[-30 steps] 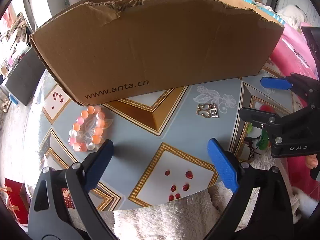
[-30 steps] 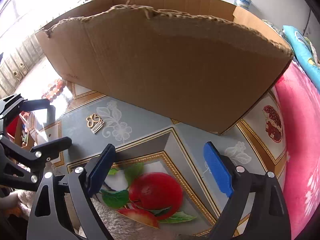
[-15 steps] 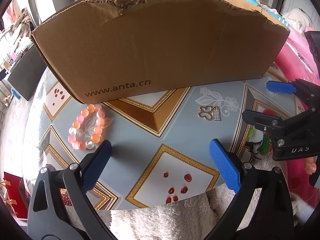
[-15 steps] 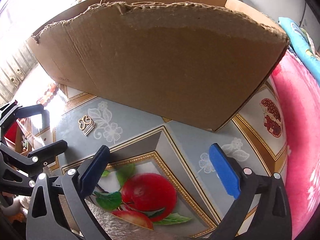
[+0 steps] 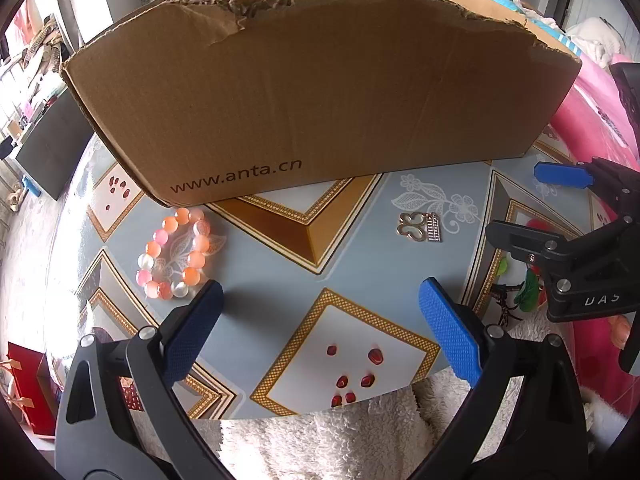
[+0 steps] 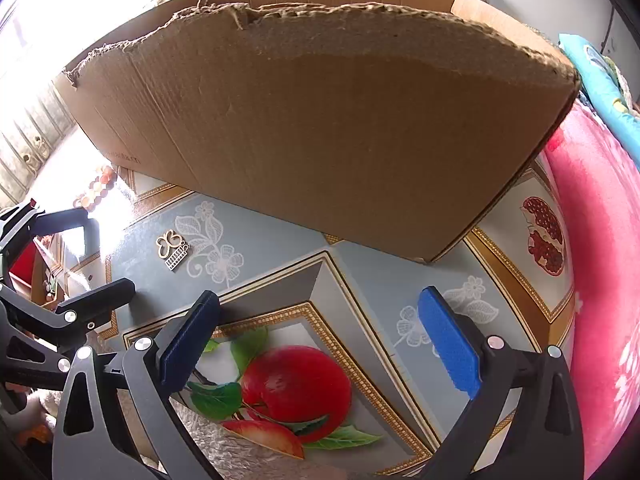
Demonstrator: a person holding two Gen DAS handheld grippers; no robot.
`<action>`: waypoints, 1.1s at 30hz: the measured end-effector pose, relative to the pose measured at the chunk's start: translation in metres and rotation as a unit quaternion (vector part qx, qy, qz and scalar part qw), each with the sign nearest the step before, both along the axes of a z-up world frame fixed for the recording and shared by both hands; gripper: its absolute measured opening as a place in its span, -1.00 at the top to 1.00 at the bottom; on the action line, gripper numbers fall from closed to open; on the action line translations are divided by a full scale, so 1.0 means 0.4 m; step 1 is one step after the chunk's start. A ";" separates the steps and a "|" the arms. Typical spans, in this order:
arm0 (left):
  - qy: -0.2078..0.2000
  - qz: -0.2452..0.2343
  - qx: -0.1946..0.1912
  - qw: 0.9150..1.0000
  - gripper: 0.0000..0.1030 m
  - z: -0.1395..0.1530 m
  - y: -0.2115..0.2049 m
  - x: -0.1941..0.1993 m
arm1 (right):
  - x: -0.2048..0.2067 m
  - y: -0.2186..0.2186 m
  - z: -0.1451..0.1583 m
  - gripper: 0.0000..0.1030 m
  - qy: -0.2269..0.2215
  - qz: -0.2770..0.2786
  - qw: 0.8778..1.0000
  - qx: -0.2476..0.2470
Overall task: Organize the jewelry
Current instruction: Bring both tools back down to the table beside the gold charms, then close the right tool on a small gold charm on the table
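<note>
A pink and orange bead bracelet lies on the patterned table, just ahead of my left gripper's left finger; it shows washed out in the right wrist view. A small gold butterfly hair clip lies toward the table's right; it also shows in the right wrist view. A large open cardboard box stands behind both. My left gripper is open and empty over the table's near edge. My right gripper is open and empty over the apple print.
The table has a blue-grey cloth with gold frames and fruit prints. A white fluffy fabric lies at its near edge. A pink blanket lies to the right. A dark screen stands at the left.
Both grippers have drawn back and up a little, so the box and jewelry sit slightly farther away. The bracelet and clip have not moved.
</note>
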State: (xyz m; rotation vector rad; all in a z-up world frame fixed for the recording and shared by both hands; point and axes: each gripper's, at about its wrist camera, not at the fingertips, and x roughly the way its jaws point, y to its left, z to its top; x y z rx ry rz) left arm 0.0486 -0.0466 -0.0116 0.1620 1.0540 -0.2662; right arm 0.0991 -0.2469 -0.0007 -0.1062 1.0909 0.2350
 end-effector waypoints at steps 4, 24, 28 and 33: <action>0.002 0.002 0.001 1.000 -0.84 -0.001 0.000 0.001 | -0.005 0.003 0.004 -0.88 -0.001 0.000 1.000 0.000; 0.011 -0.013 0.003 1.000 -0.84 0.000 0.011 -0.004 | -0.101 0.000 0.044 -0.77 -0.086 0.056 0.993 0.050; 0.012 -0.015 0.004 1.000 -0.84 0.001 0.022 -0.018 | -0.122 0.049 0.051 -0.57 -0.098 0.114 0.986 0.067; 0.014 -0.009 0.003 1.000 -0.84 0.003 0.045 -0.030 | -0.110 0.070 0.037 -0.12 -0.089 0.155 0.980 0.093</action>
